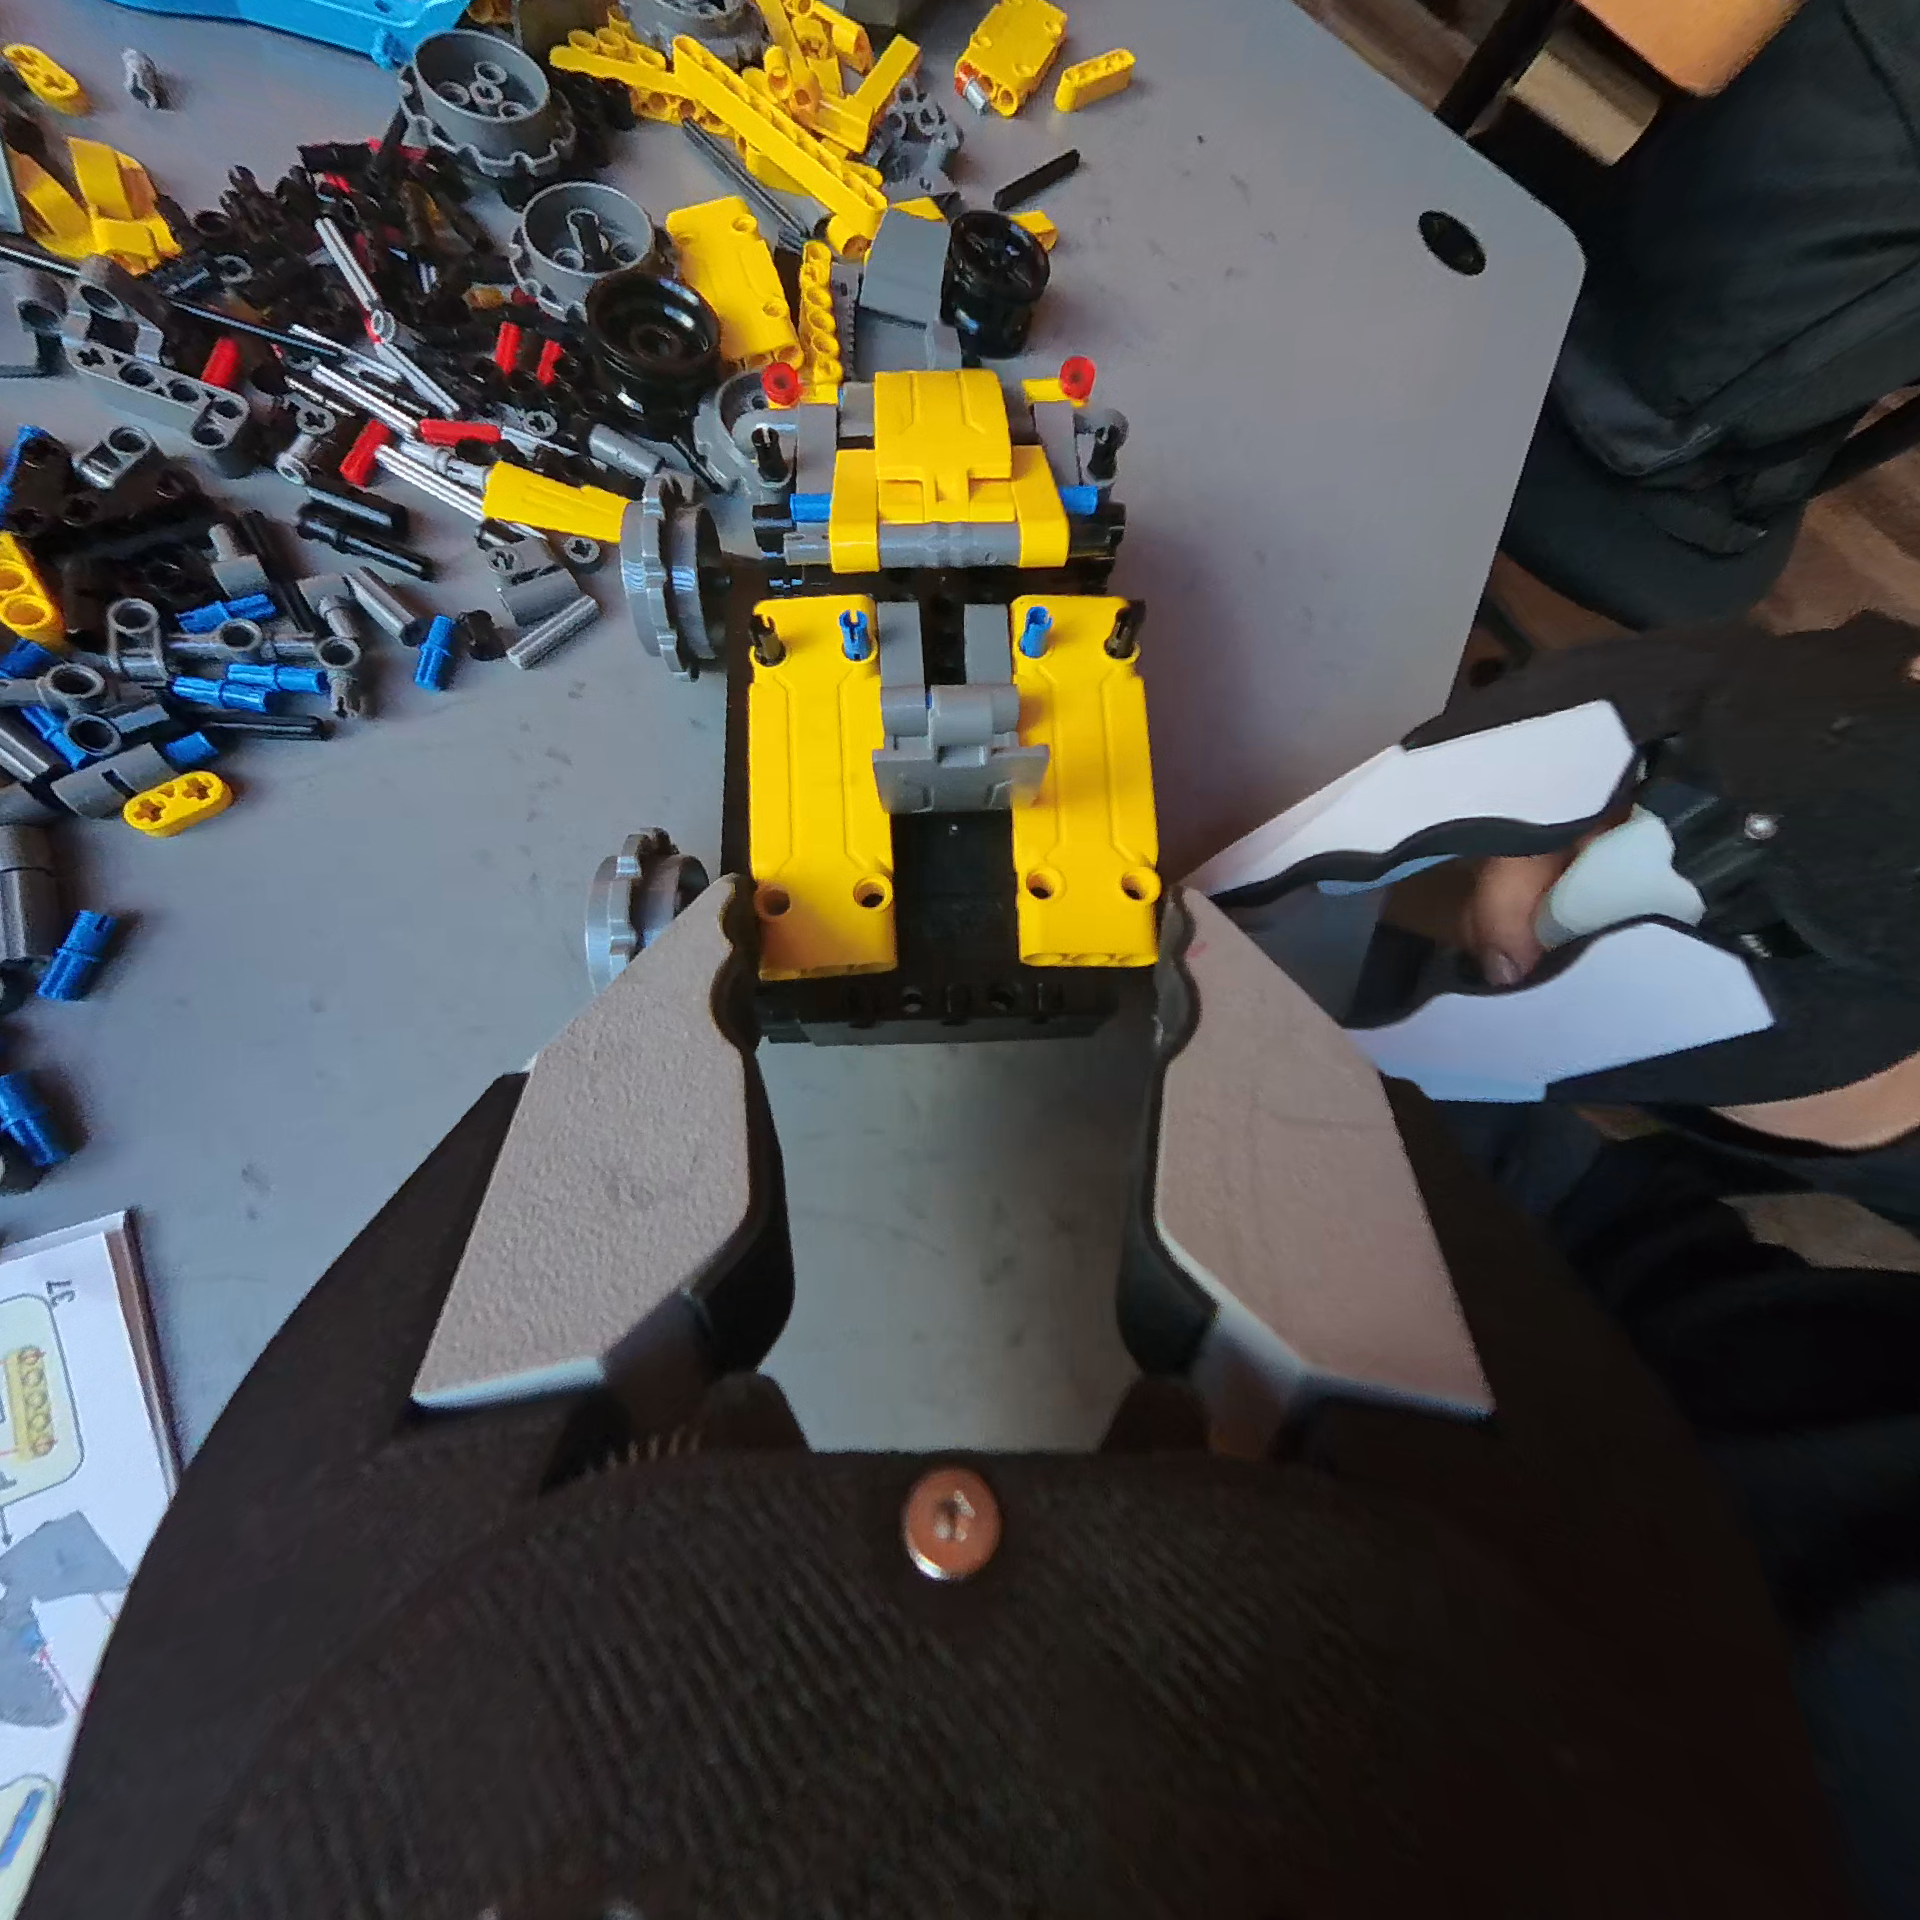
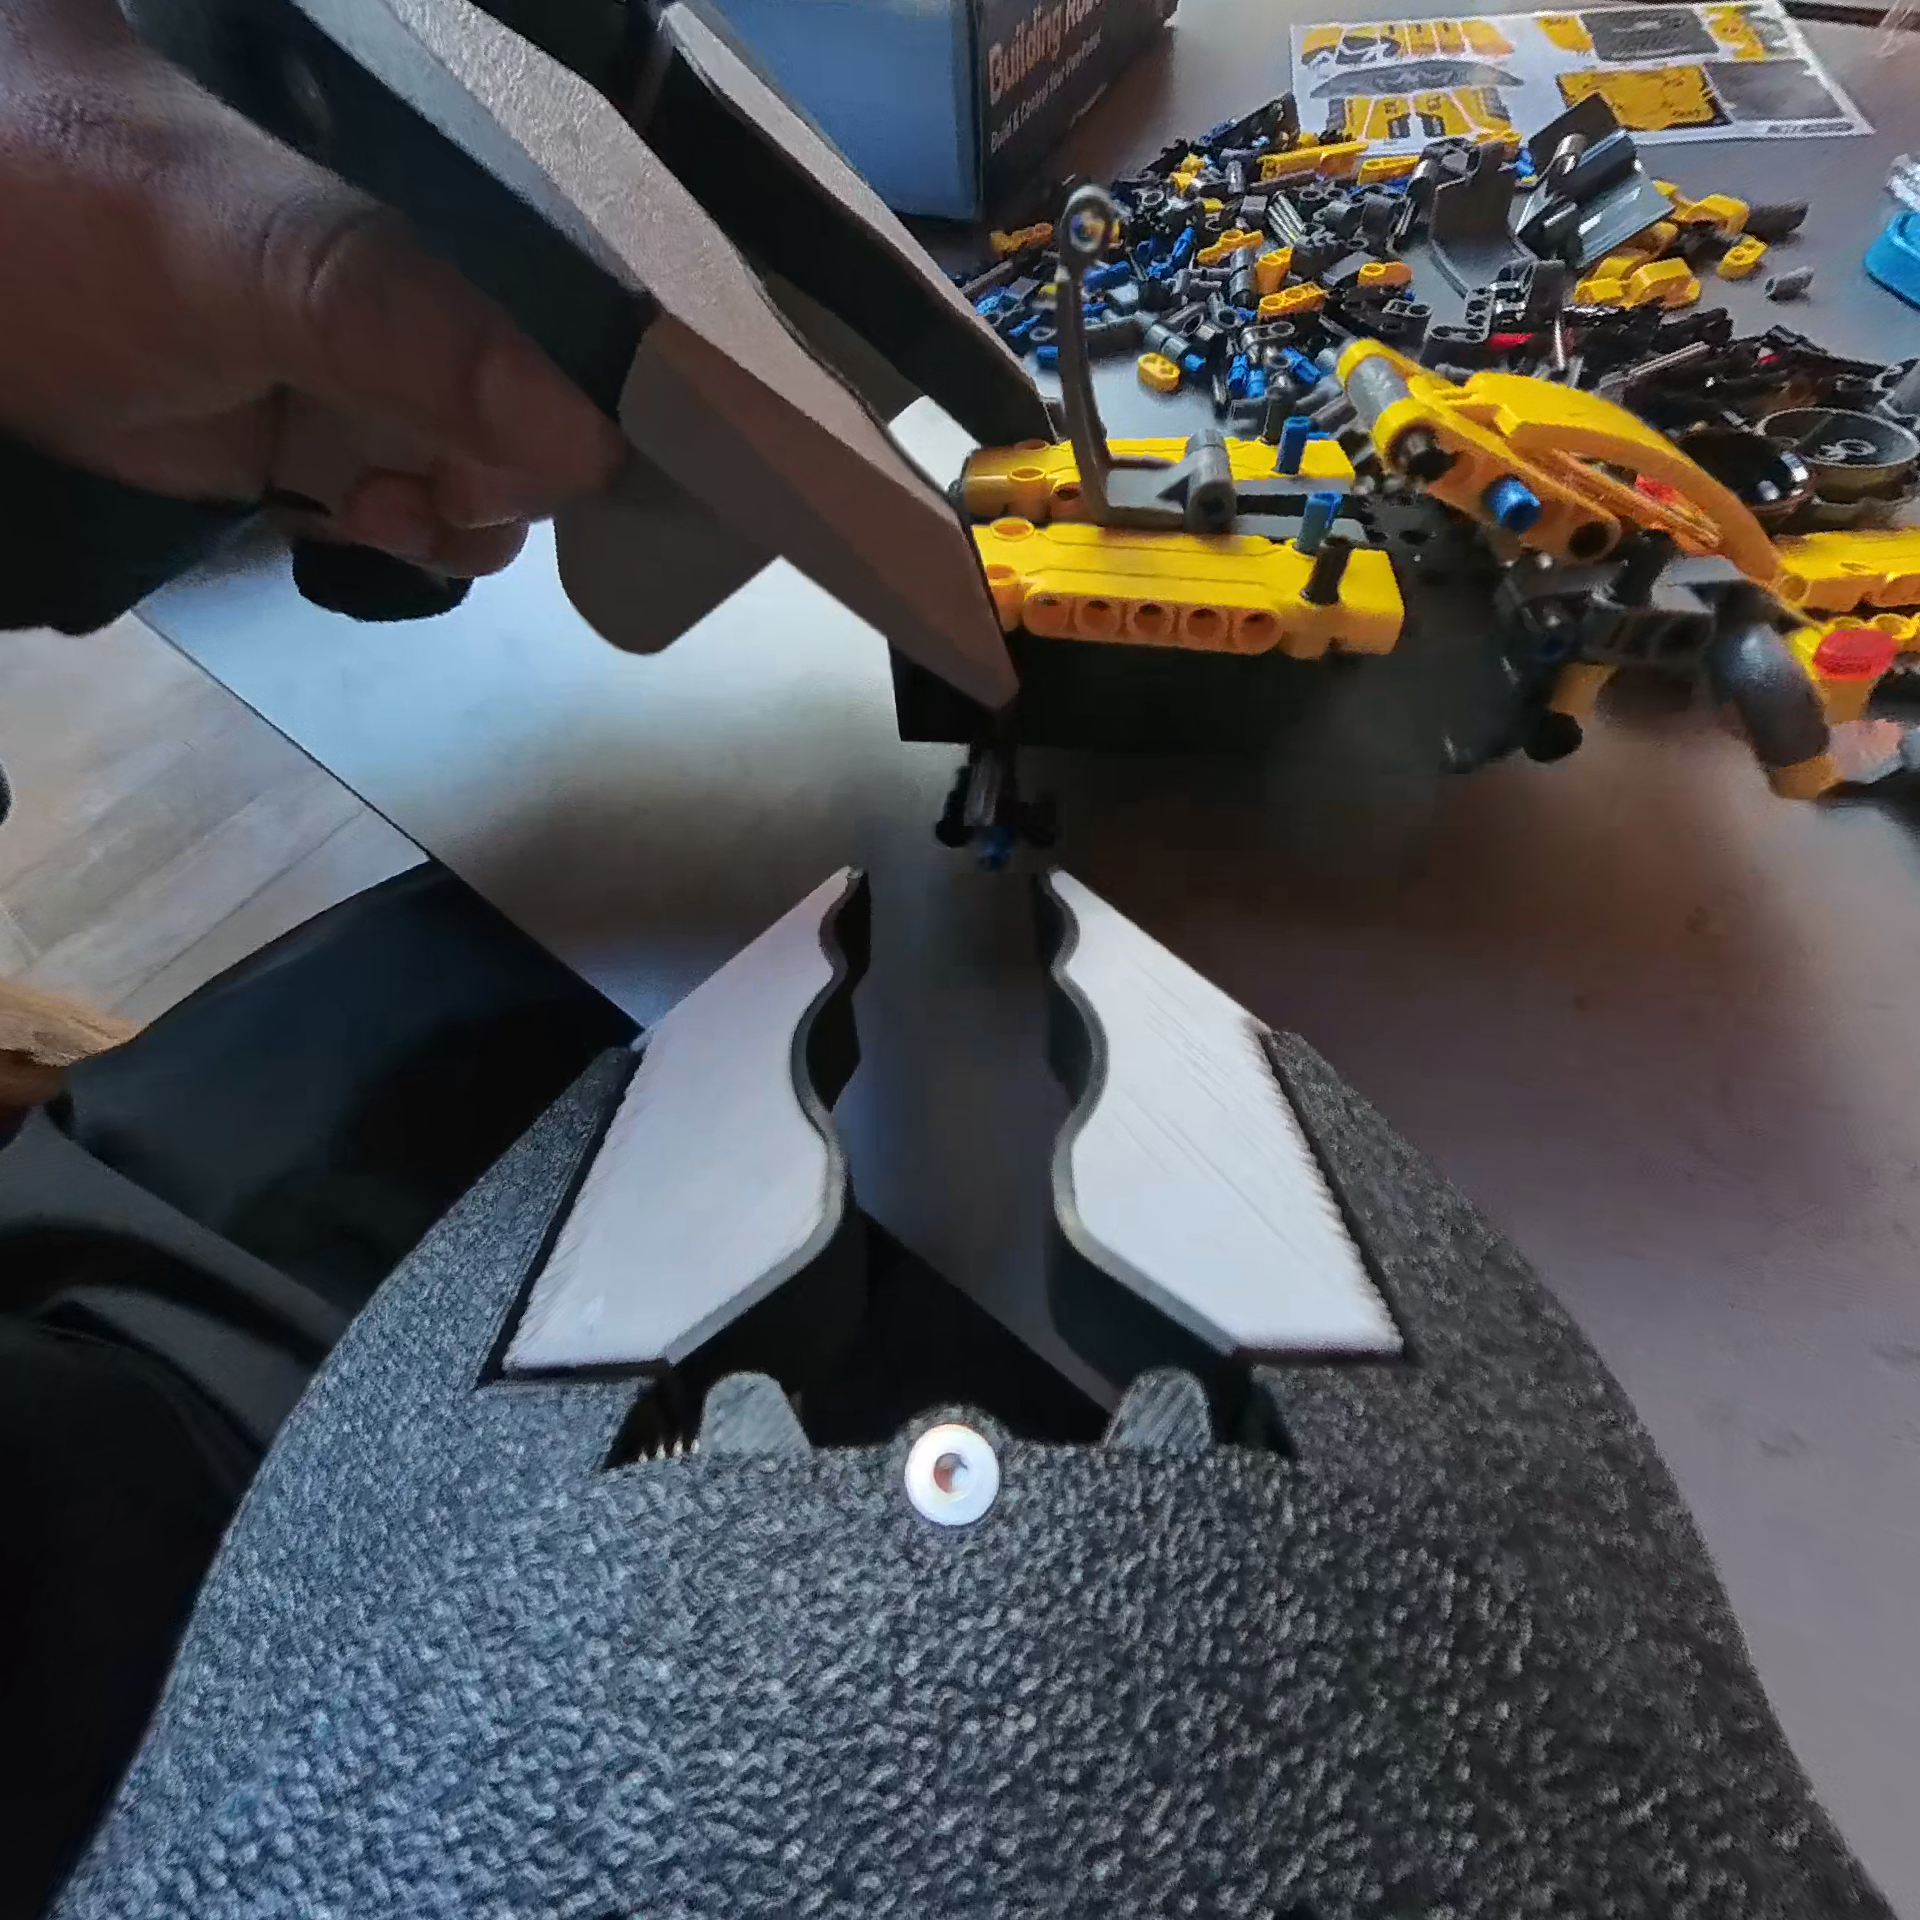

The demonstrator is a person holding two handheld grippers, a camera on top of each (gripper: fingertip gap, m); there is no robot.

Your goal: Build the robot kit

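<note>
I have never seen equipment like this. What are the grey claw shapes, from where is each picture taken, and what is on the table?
The claws are two hand-held grippers, each with two fingers; a person squeezes a handle to work them. Each carries a camera looking forward along its own fingers.

The left wrist view shows the left gripper clamped on the rear end of a yellow and black brick-built vehicle standing on the grey table. The other gripper appears at its right edge.

The right wrist view shows the right gripper, open and holding nothing, just short of a small black and blue part under the vehicle's rear. The left gripper and the person's hand appear at upper left.

Beyond lie a pile of loose bricks, wheels, a box and printed sheets.
</note>
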